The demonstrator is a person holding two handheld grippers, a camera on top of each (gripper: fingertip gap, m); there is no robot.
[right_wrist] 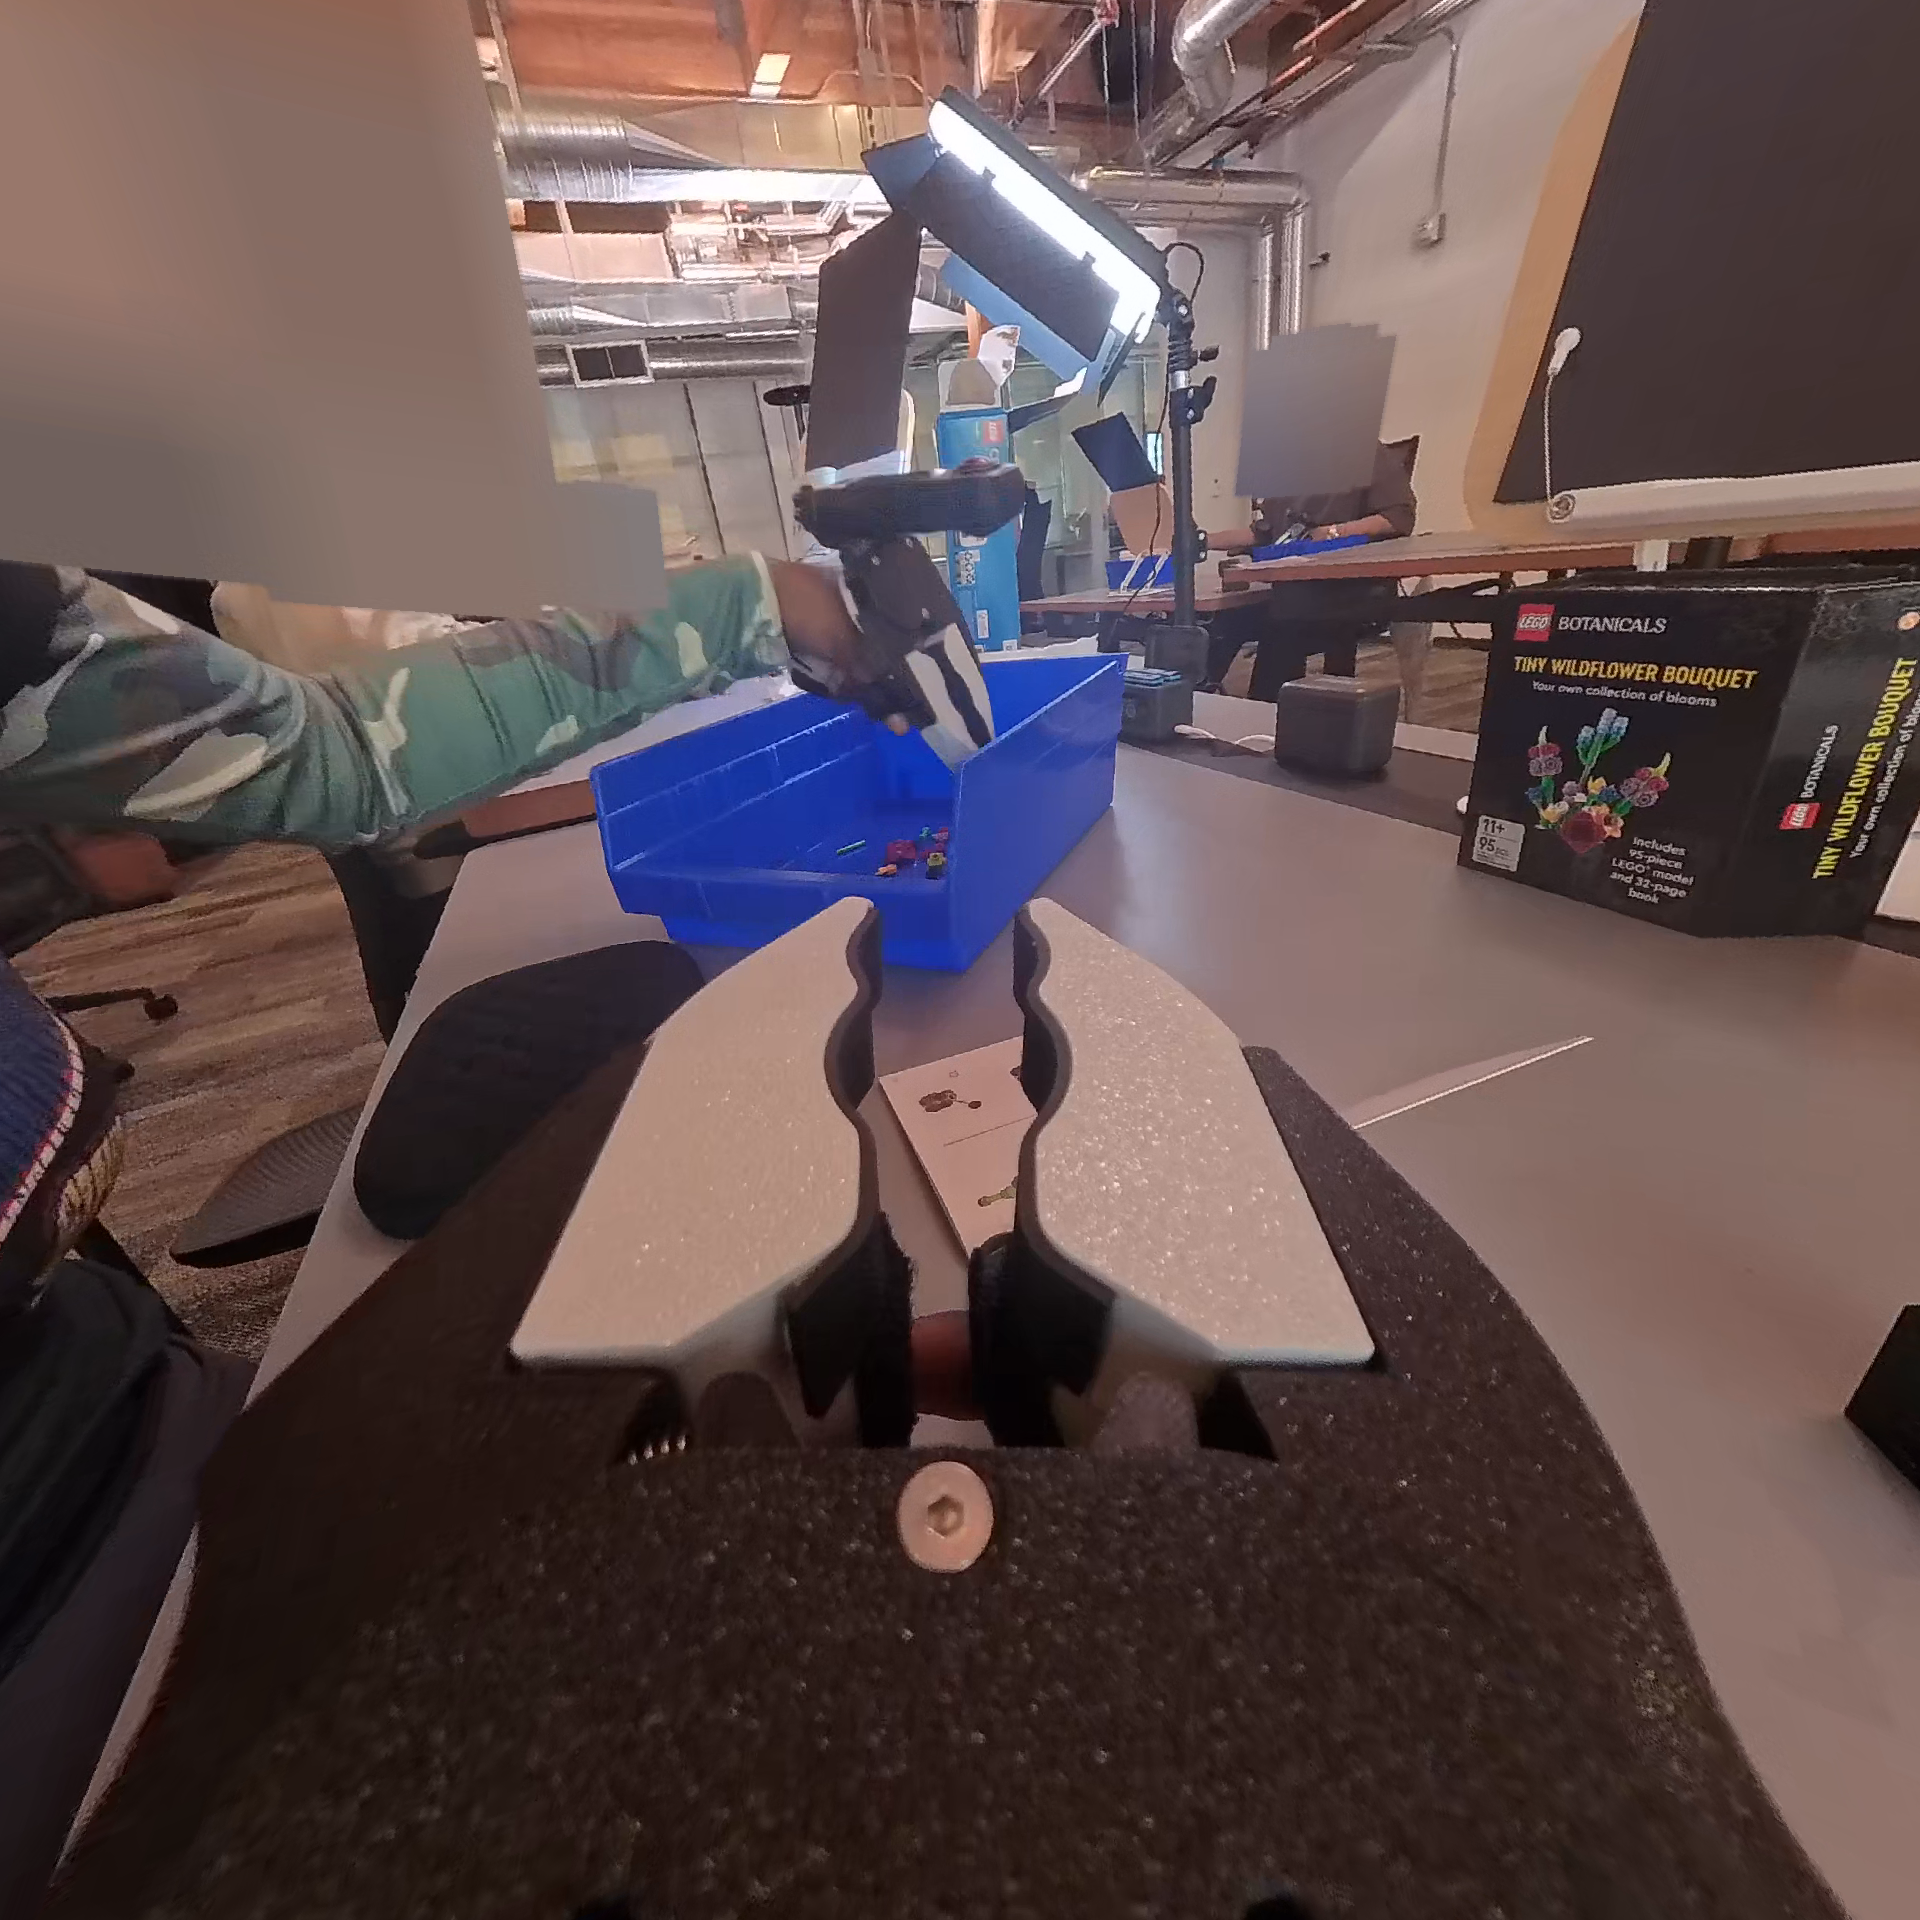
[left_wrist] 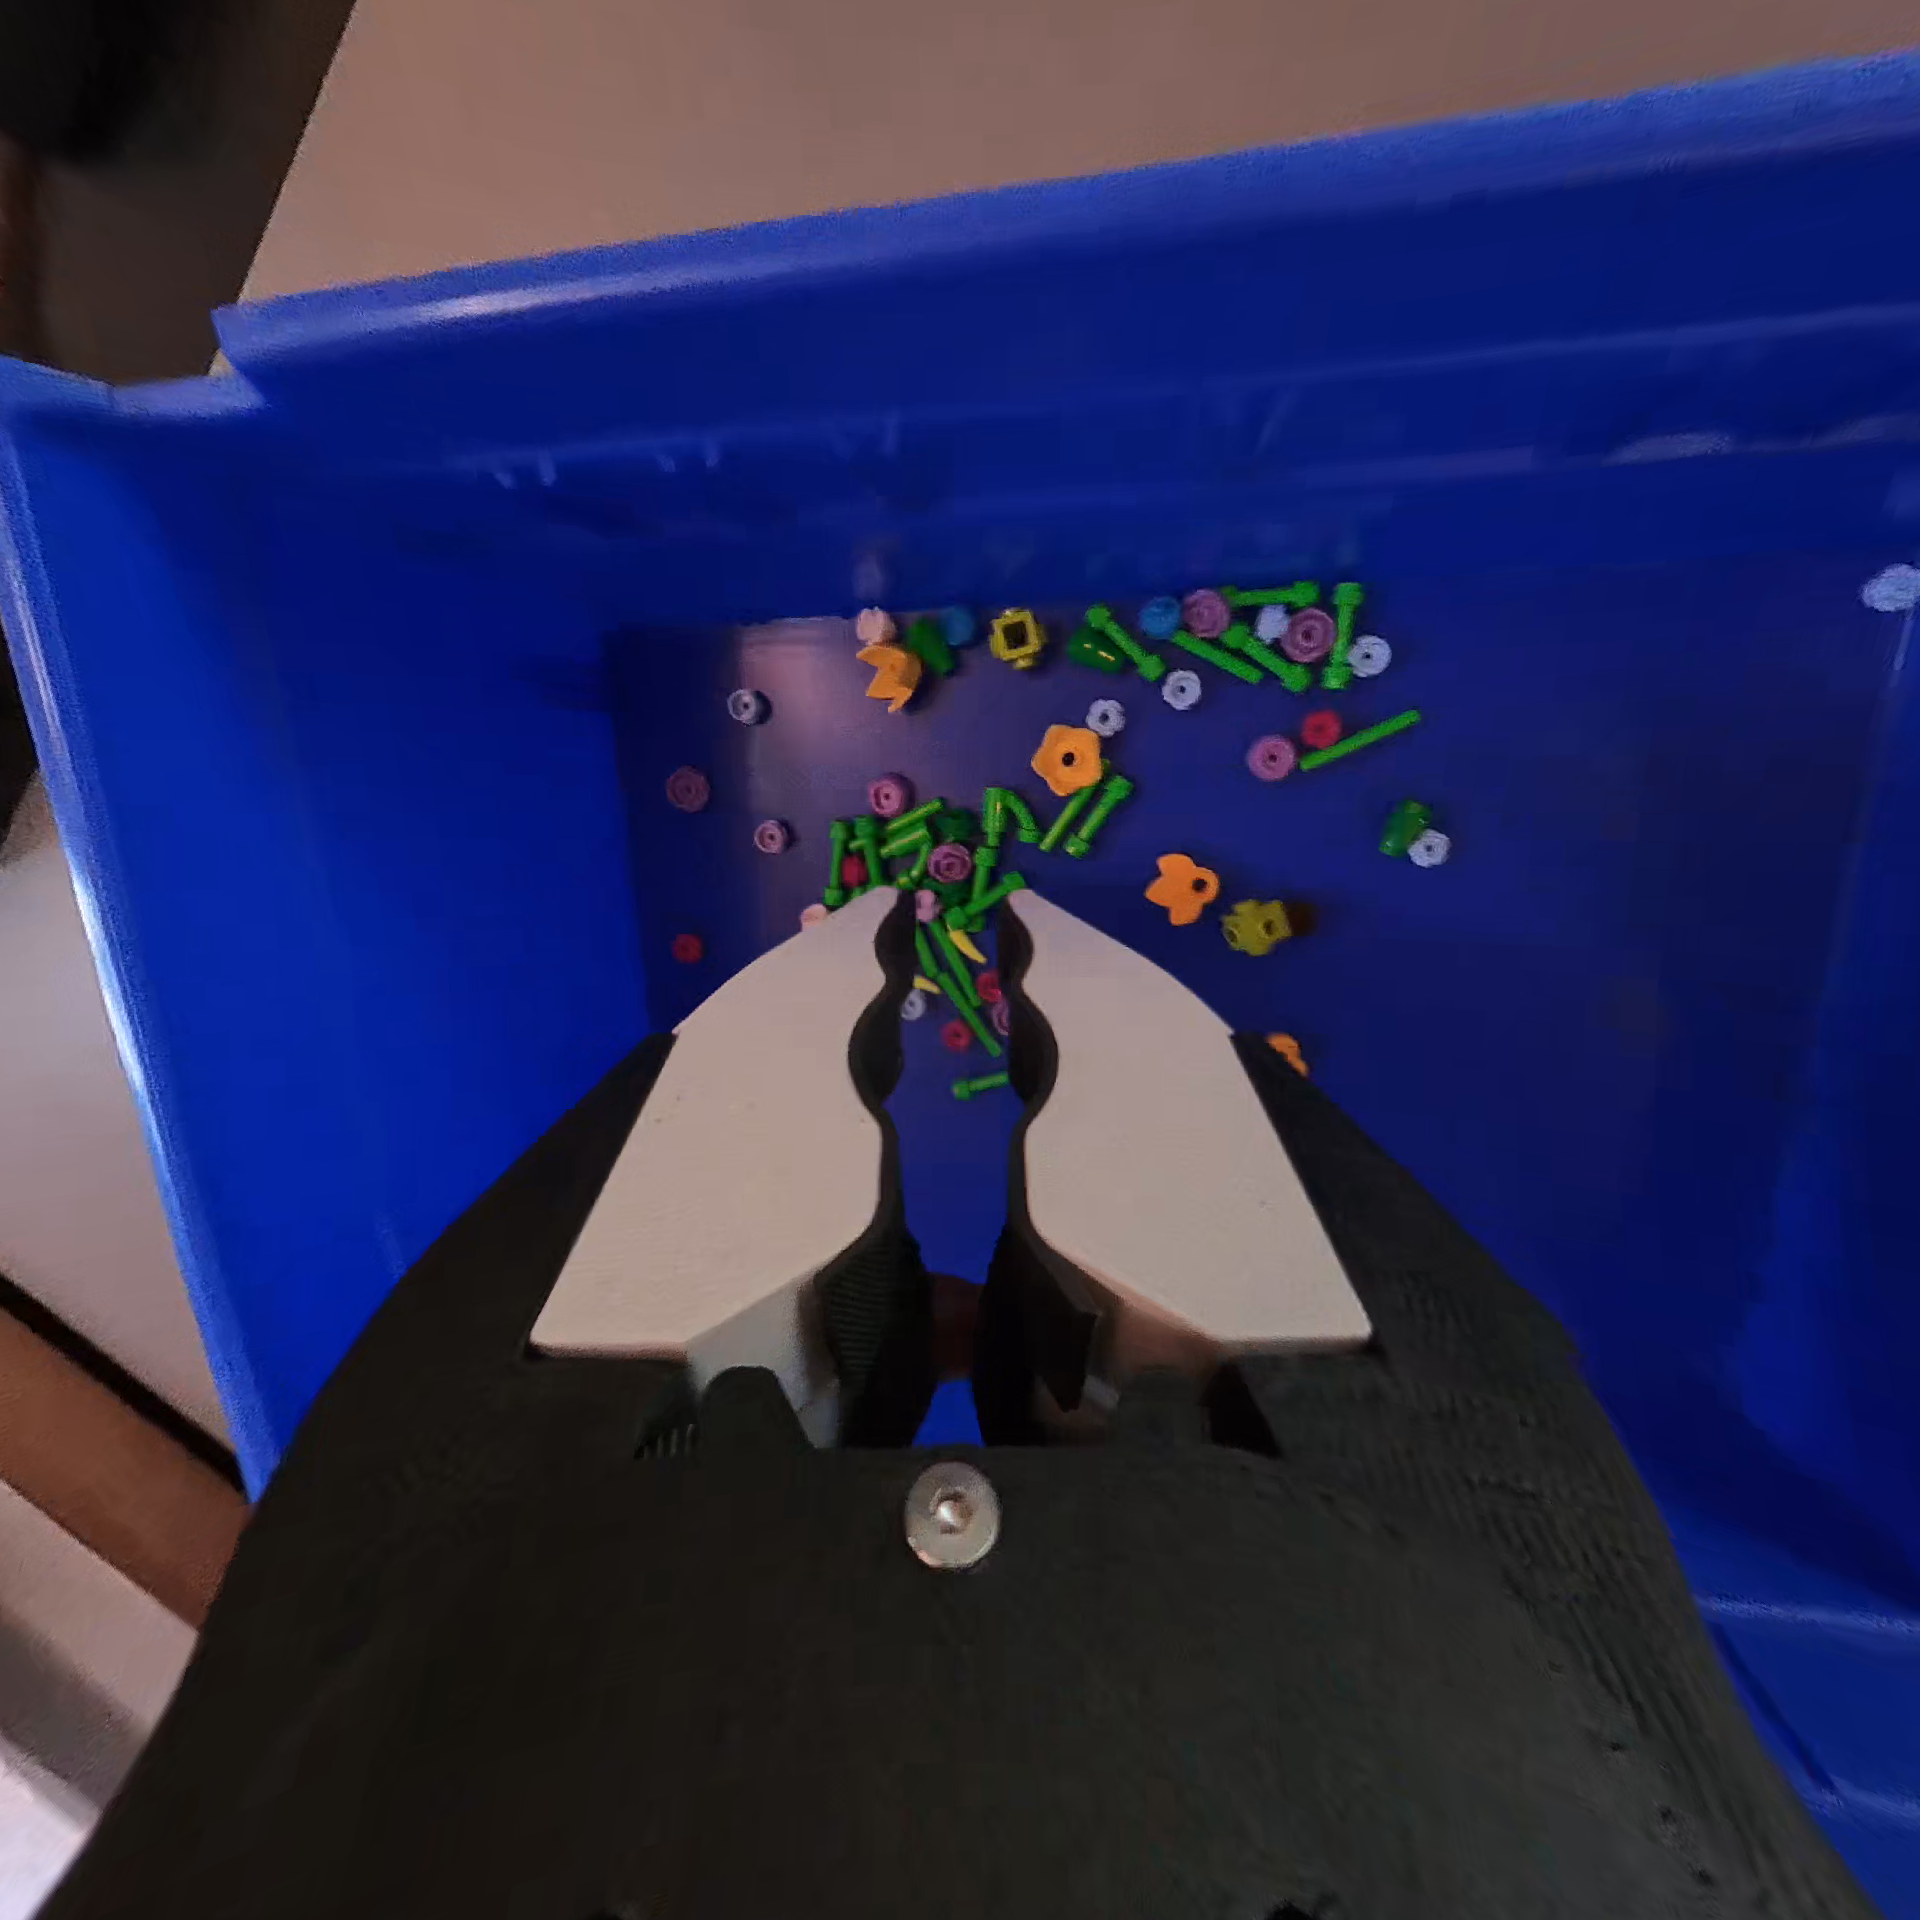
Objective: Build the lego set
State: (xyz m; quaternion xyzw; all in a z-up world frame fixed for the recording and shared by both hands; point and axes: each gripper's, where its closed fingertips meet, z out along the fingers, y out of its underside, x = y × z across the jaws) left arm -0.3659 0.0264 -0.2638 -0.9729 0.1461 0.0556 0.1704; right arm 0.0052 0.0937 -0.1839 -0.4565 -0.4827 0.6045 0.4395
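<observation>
A blue plastic bin (left_wrist: 416, 727) holds several small lego pieces: green stems (left_wrist: 914, 842), orange flowers (left_wrist: 1067, 758), purple flowers (left_wrist: 1307, 632), pale round flowers and yellow-green bits. My left gripper (left_wrist: 953, 902) points down into the bin, its fingers a narrow gap apart and empty, tips just over the heap of green stems. The right wrist view shows the same bin (right_wrist: 1039, 810) on the grey table, with the left gripper (right_wrist: 951, 740) dipped into it. My right gripper (right_wrist: 945, 914) is open and empty, low over the table in front of the bin, above a printed instruction sheet (right_wrist: 961, 1122).
A black lego box (right_wrist: 1662, 748) stands on the table (right_wrist: 1455, 987) at the right. A black chair armrest (right_wrist: 499, 1070) sits at the table's left edge. A person's sleeve (right_wrist: 416, 707) reaches in from the left. A light stand (right_wrist: 1179, 520) and another person are farther back. My right fingertips sit around 40 centimetres from my left ones.
</observation>
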